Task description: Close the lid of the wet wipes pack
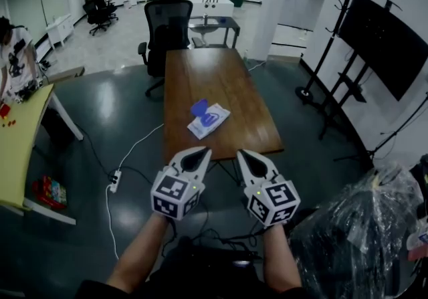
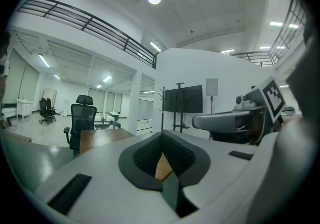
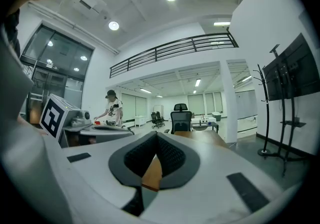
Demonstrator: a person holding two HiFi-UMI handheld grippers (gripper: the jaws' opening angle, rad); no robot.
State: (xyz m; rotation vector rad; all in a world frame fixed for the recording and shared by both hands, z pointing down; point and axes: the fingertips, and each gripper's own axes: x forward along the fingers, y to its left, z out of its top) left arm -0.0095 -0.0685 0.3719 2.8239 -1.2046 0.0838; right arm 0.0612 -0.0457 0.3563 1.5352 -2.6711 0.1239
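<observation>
The wet wipes pack (image 1: 209, 120) lies on the near half of a long brown wooden table (image 1: 234, 83), white with a blue print. Its blue lid (image 1: 199, 107) stands flipped open at the pack's far left end. Both grippers hover side by side in front of the table's near edge, well short of the pack. The left gripper (image 1: 202, 152) is shut and holds nothing; in its own view (image 2: 162, 133) the jaws meet at the tip. My right gripper (image 1: 242, 154) also shows its jaws together and bare (image 3: 156, 134). Neither gripper view shows the pack.
A black office chair (image 1: 167, 27) stands at the table's far end. A power strip (image 1: 115, 180) with cables lies on the floor at the left, near a yellow table (image 1: 20, 150). A TV stand (image 1: 384, 43) and a black plastic bag (image 1: 354, 237) are on the right.
</observation>
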